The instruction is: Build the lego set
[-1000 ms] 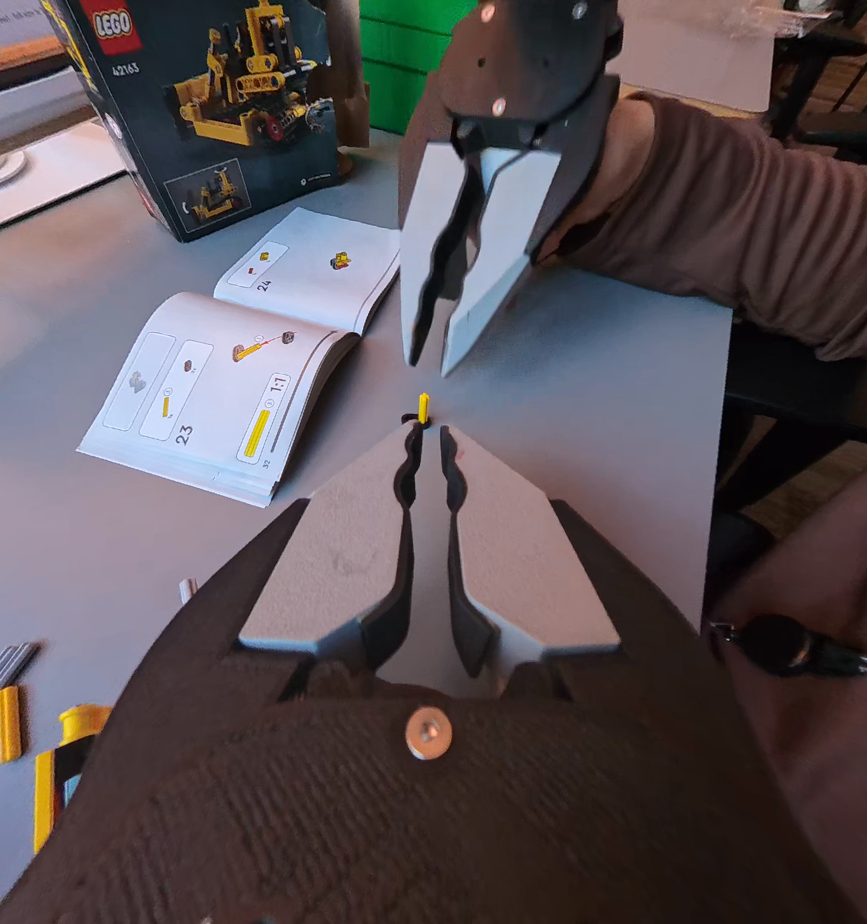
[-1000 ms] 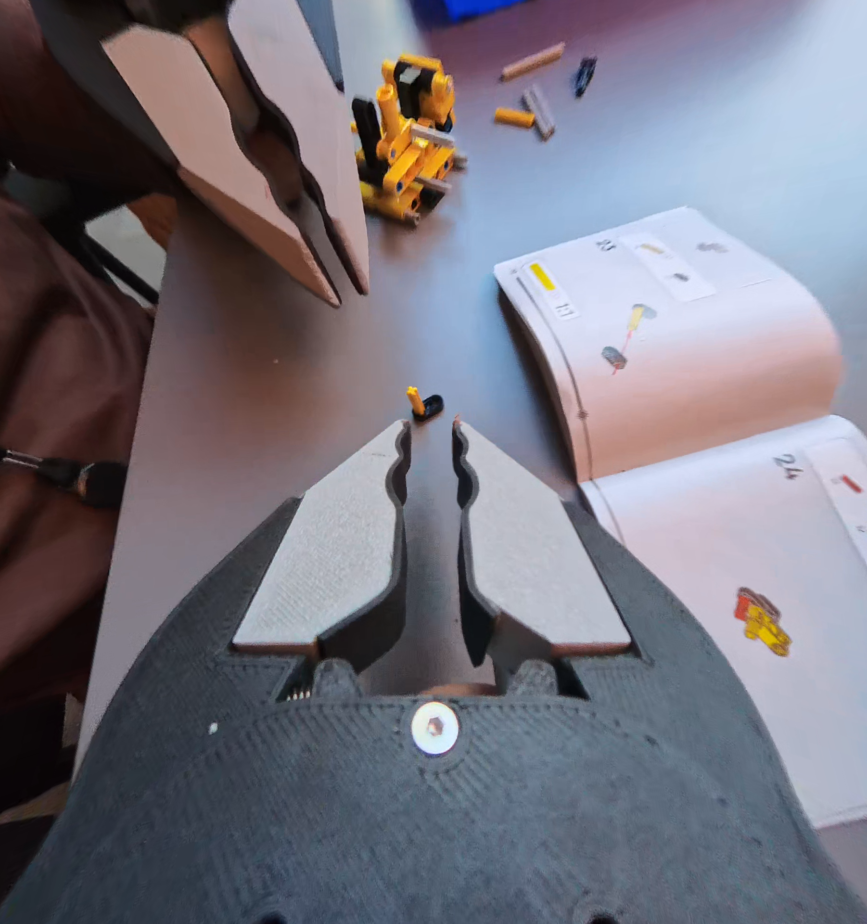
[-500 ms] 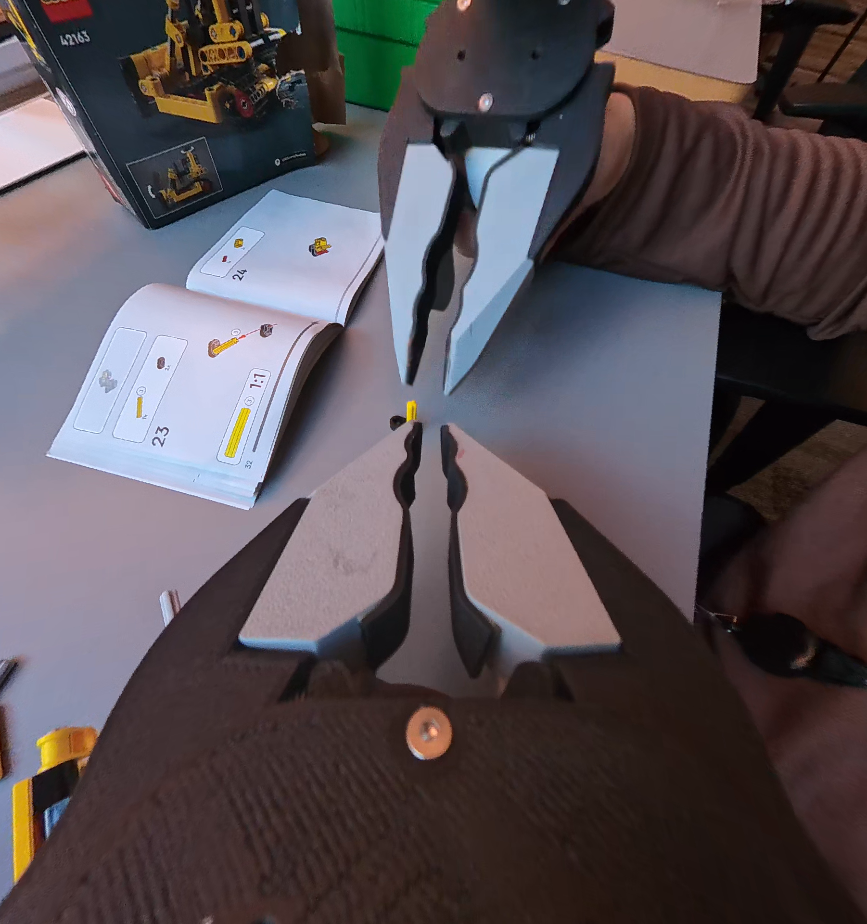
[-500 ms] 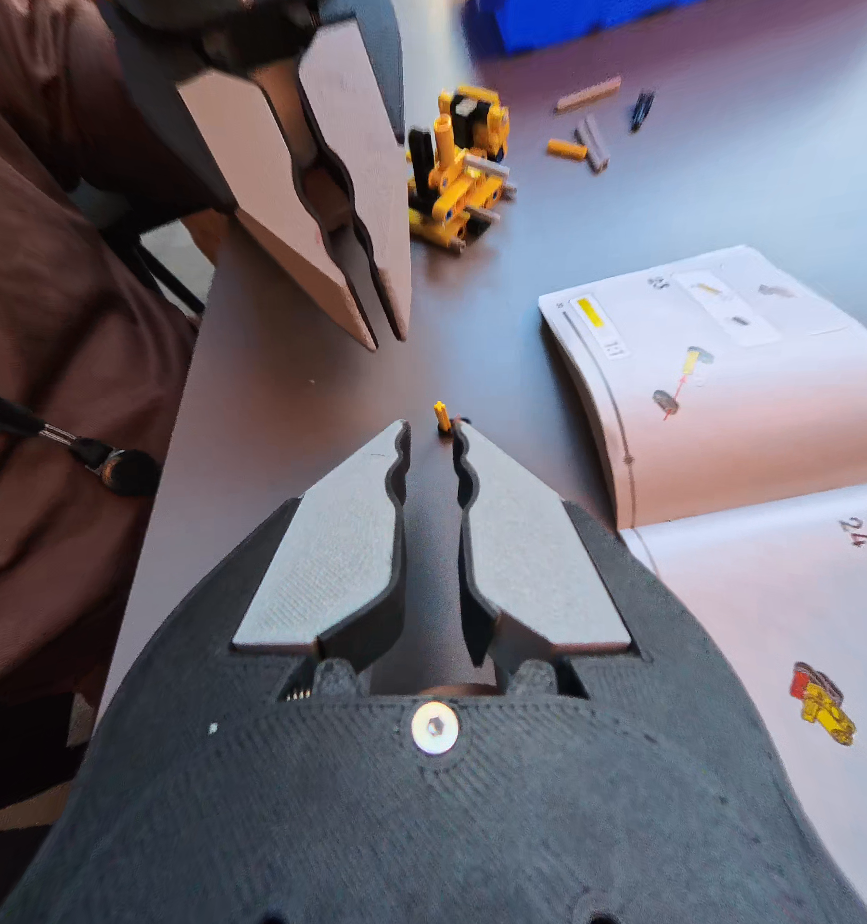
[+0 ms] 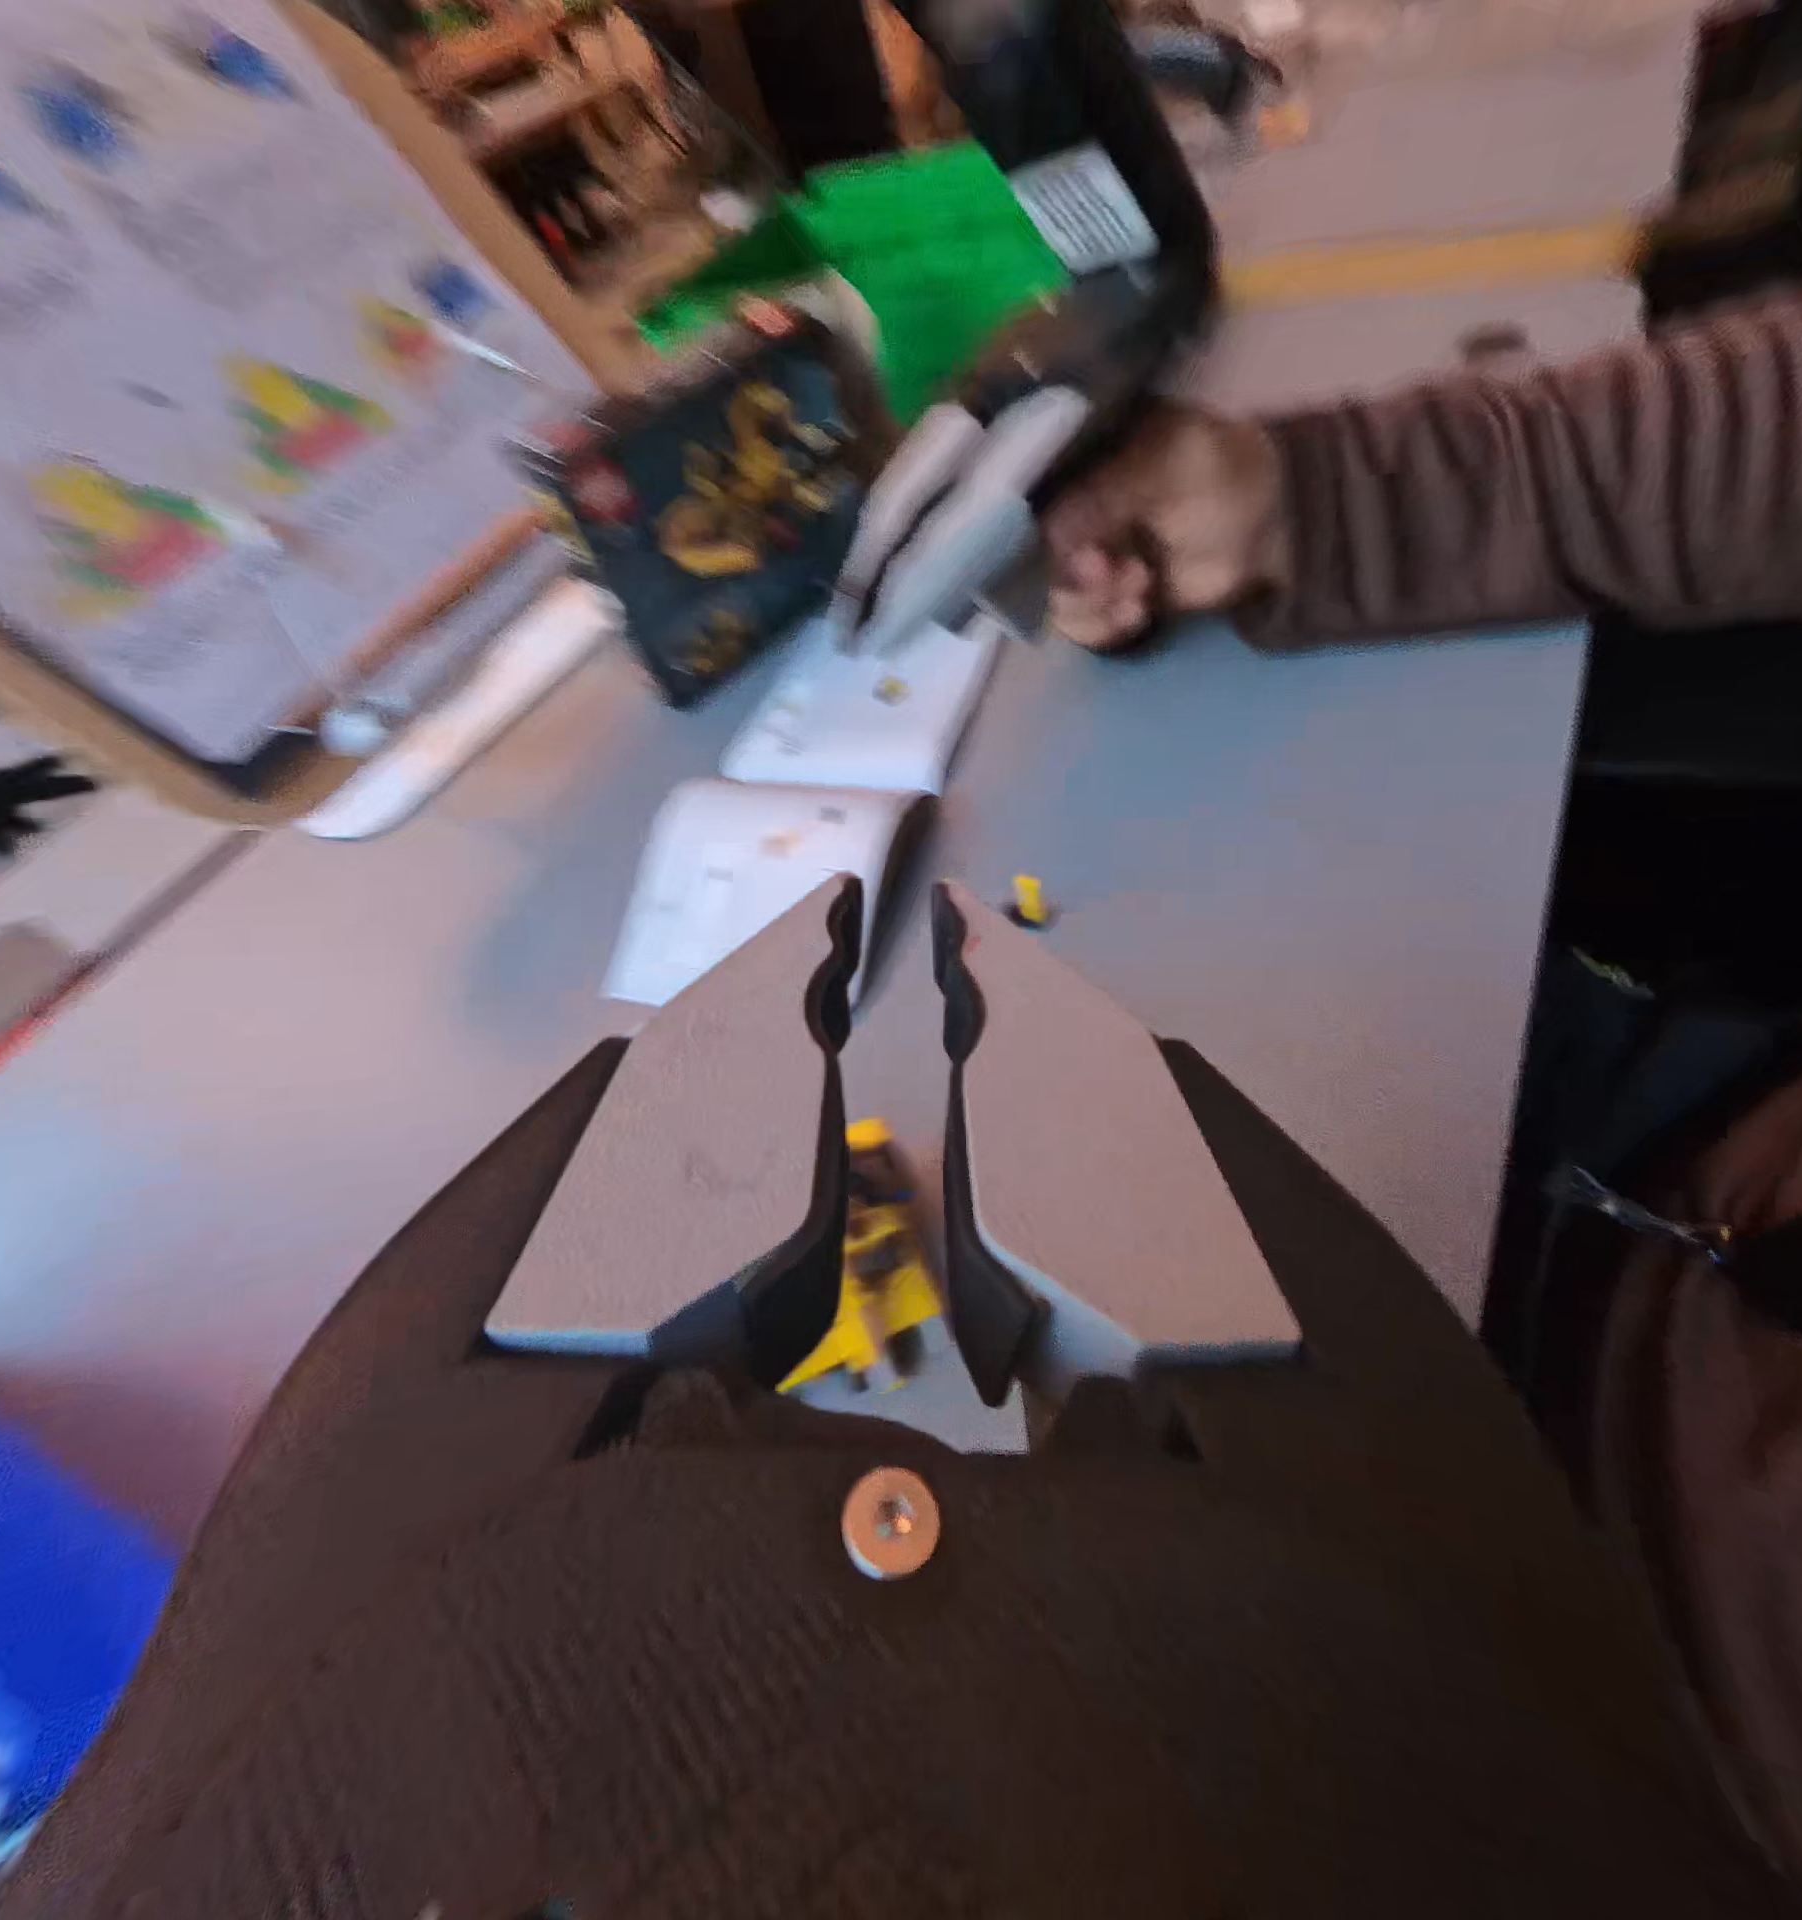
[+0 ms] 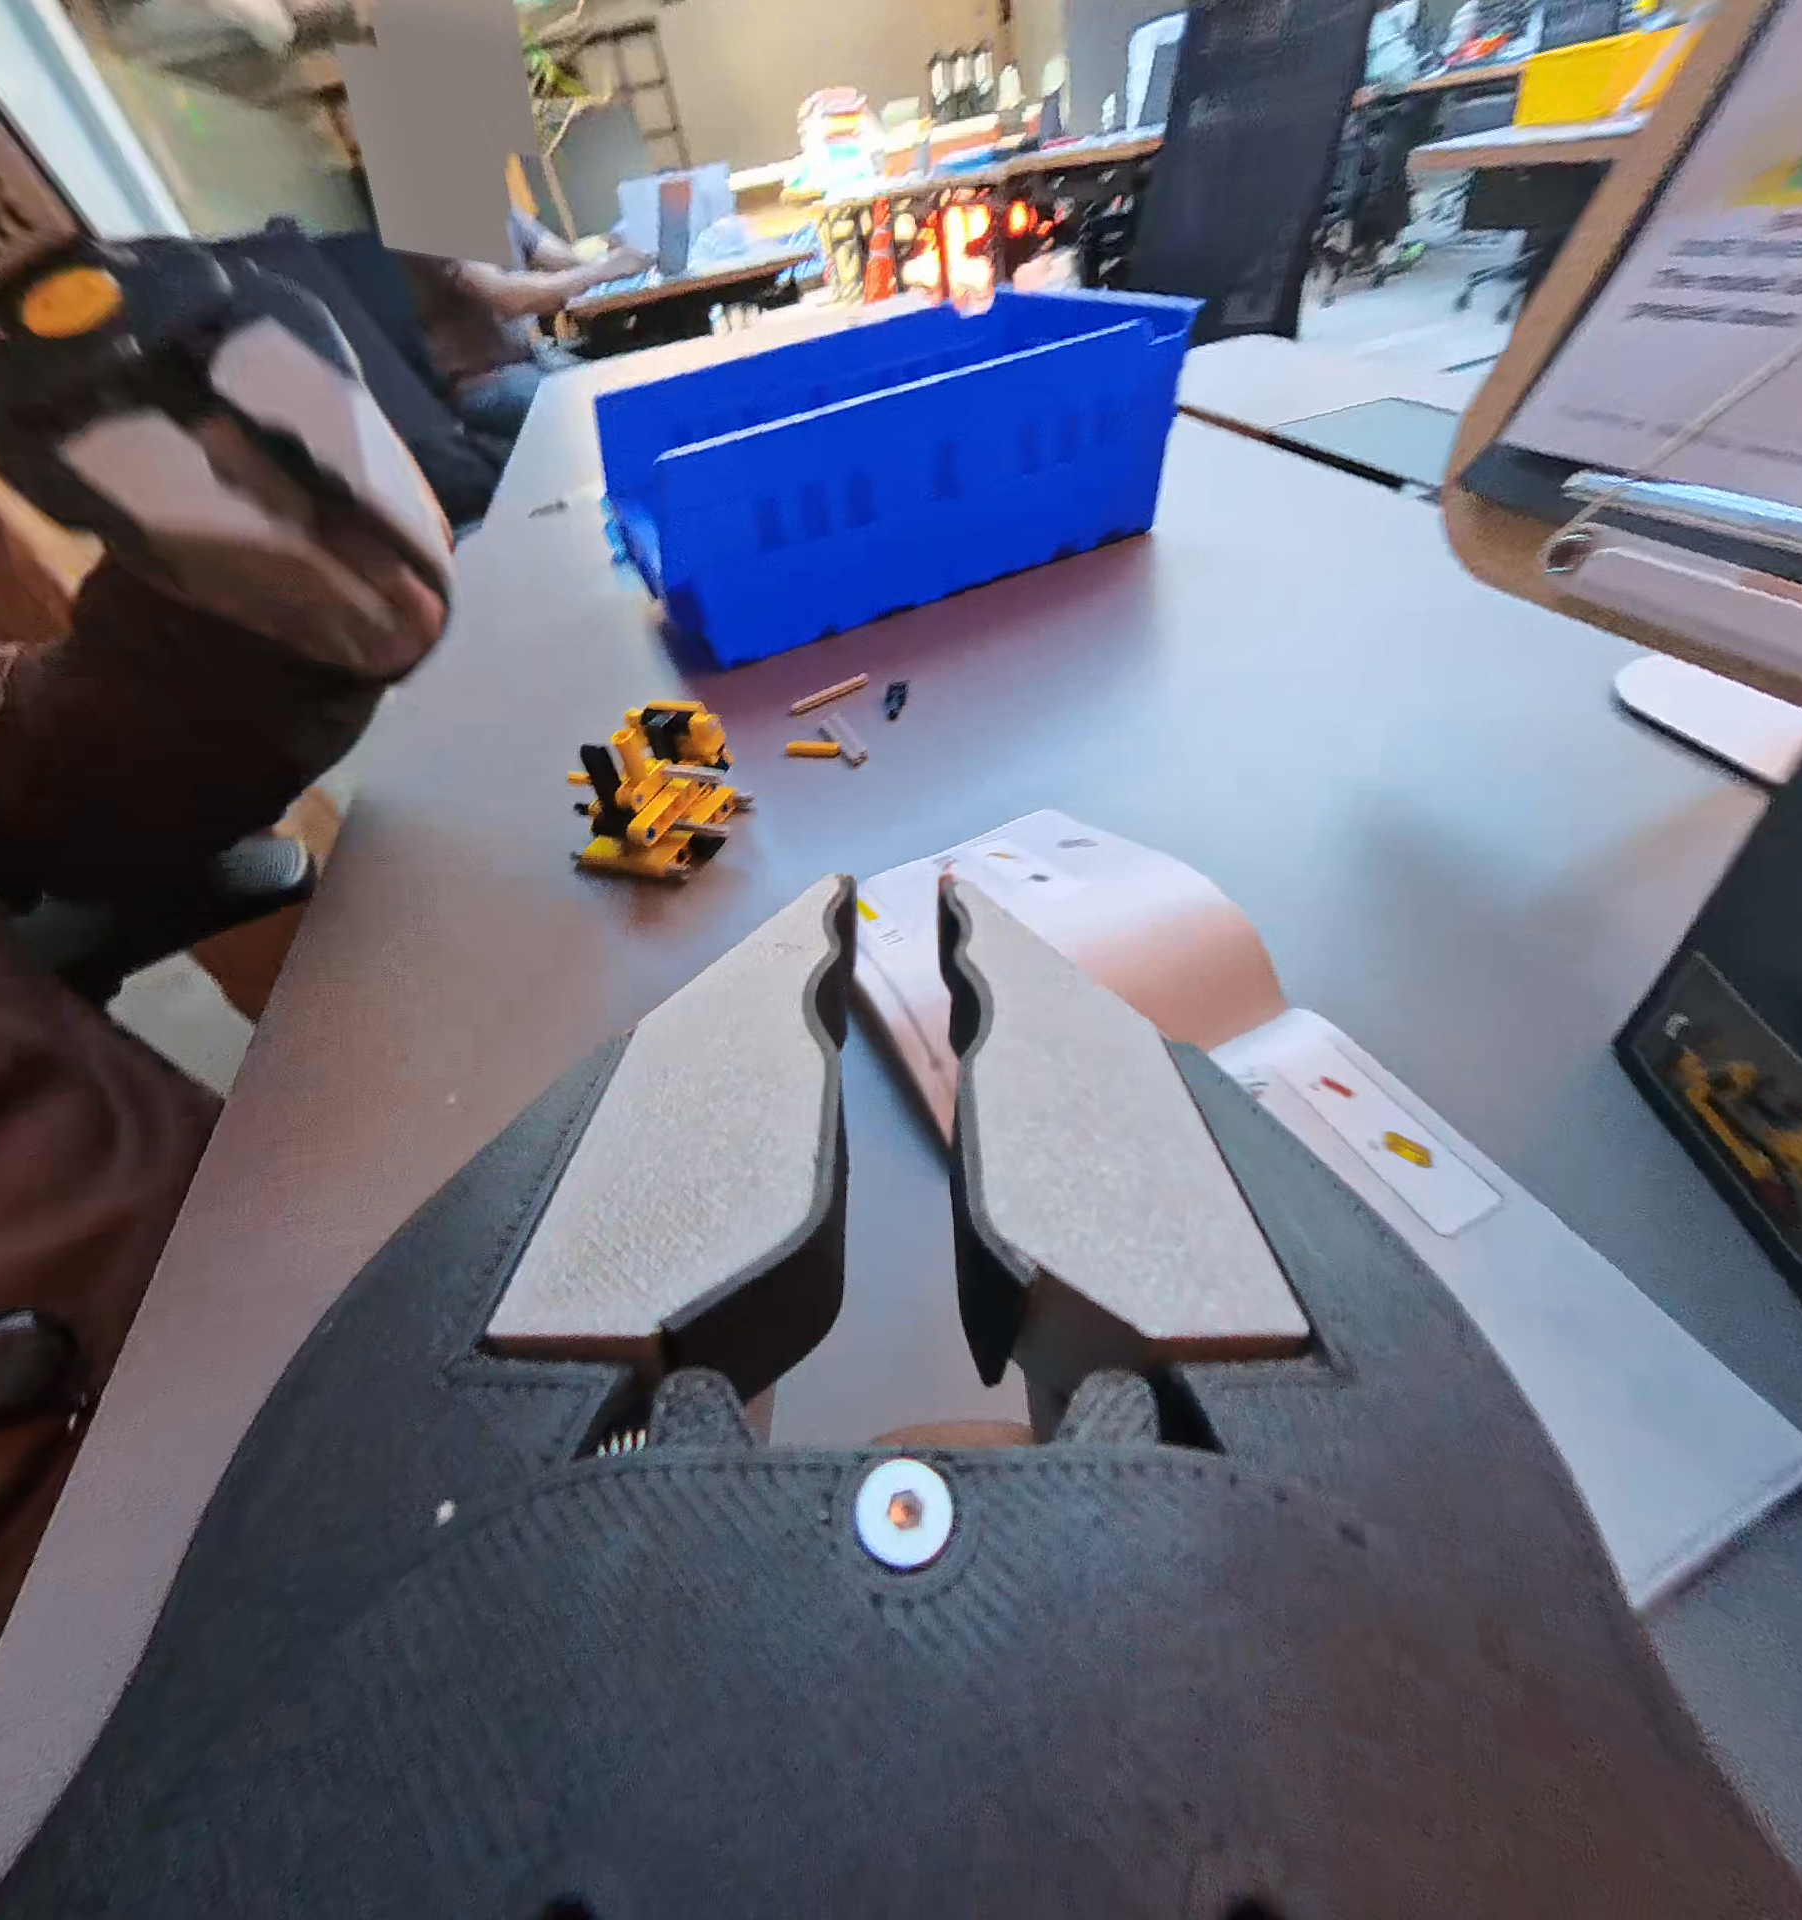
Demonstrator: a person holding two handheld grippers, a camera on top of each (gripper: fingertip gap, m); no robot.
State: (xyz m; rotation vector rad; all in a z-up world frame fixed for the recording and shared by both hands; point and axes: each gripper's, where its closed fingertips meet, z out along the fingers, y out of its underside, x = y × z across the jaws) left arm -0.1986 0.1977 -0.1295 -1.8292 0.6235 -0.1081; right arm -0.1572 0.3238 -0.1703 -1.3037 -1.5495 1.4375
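The part-built yellow and black lego model (image 6: 658, 795) stands on the grey table (image 6: 1240, 665). In the blurred left wrist view it shows through the gap below my fingers (image 5: 881, 1247). A small yellow pin in a black piece (image 5: 1027, 899) stands on the table just right of my left gripper (image 5: 895, 902), which is slightly open, empty and held above the table. My right gripper (image 6: 895, 896) is slightly open and empty, raised over the open instruction booklet (image 6: 1115, 925). Each gripper shows far off in the other's view: the right one (image 5: 938, 520), the left one (image 6: 253, 488).
A blue bin (image 6: 897, 457) stands behind the model, with several loose pins (image 6: 835, 727) in front of it. The dark lego box (image 5: 731, 509) is beyond the booklet (image 5: 772, 862). A monitor foot (image 6: 1707, 717) is at the right. A person's brown sleeve (image 5: 1551, 488) reaches in.
Both grippers have lifted and pulled apart from the small yellow pin they flanked. The left one swung back over the model; the right one rose over the booklet. Gaps unchanged.
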